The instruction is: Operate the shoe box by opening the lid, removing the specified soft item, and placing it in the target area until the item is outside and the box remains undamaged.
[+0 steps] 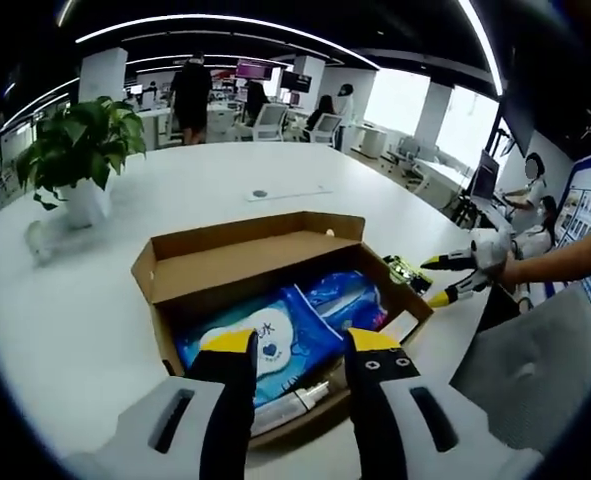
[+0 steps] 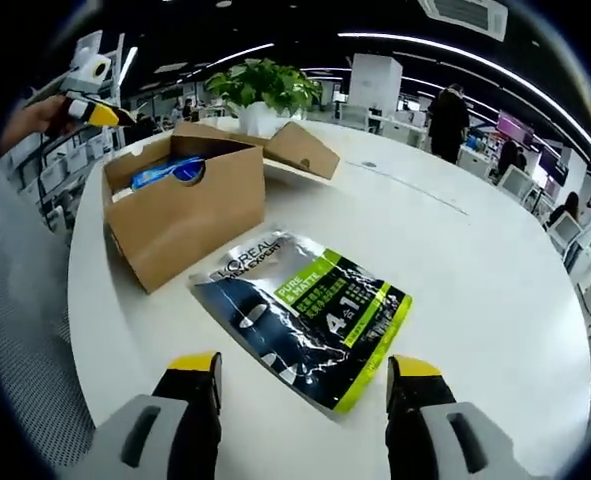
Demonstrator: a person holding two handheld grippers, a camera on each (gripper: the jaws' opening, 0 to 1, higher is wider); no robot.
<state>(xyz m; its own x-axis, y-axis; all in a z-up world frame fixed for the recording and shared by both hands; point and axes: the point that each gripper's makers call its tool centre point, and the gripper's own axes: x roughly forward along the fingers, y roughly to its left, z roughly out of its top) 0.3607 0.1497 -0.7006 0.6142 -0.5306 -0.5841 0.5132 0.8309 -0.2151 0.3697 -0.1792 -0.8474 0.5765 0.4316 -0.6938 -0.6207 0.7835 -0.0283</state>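
The brown shoe box (image 1: pixel 225 262) stands on the white table with its lid folded back. Inside lie a blue and white soft pack (image 1: pixel 275 340), another blue pack (image 1: pixel 350 295) and a white tube (image 1: pixel 295 402). My left gripper (image 1: pixel 302 345) hovers open over the box's near side. A black and green soft pouch (image 2: pixel 305 315) lies flat on the table beside the box (image 2: pixel 185 210). My right gripper (image 2: pixel 305 368) stands open at the pouch's near edge, holding nothing. In the left gripper view the right gripper (image 1: pixel 443 280) sits just past the box's right corner.
A potted plant (image 1: pixel 75 150) stands on the table (image 2: pixel 475 300) beyond the box. A grey chair back (image 1: pixel 535 370) is close at the table's edge. People and office desks fill the background. A small round fitting (image 1: pixel 260 193) sits mid-table.
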